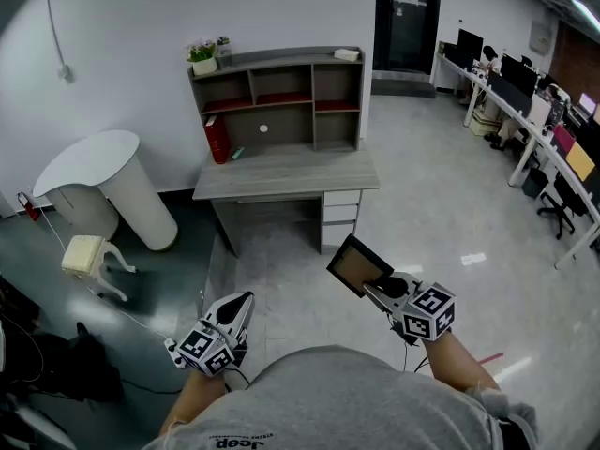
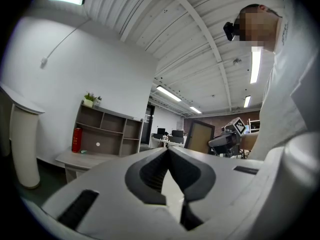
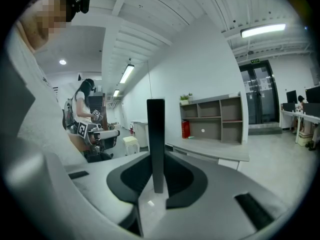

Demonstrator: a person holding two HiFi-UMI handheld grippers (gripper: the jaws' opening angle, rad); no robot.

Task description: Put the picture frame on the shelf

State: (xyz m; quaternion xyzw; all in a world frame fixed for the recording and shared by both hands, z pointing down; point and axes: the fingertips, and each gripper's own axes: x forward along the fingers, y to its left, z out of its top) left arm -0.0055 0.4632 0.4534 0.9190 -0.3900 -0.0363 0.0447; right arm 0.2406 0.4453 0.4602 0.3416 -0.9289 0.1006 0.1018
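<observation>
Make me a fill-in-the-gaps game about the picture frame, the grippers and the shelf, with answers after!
The right gripper holds the brown, dark-edged picture frame, while the left gripper, jaws together, holds ___.
At the left of the grey wooden desk shelf, the tall upright block is coloured ___.
The small green potted plant stands on the shelf's ___.
Missing words: nothing; red; top.

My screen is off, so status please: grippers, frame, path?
Left gripper shut, empty. Right gripper shut on picture frame, held in air. Shelf ahead on desk; nothing seen in the way.
</observation>
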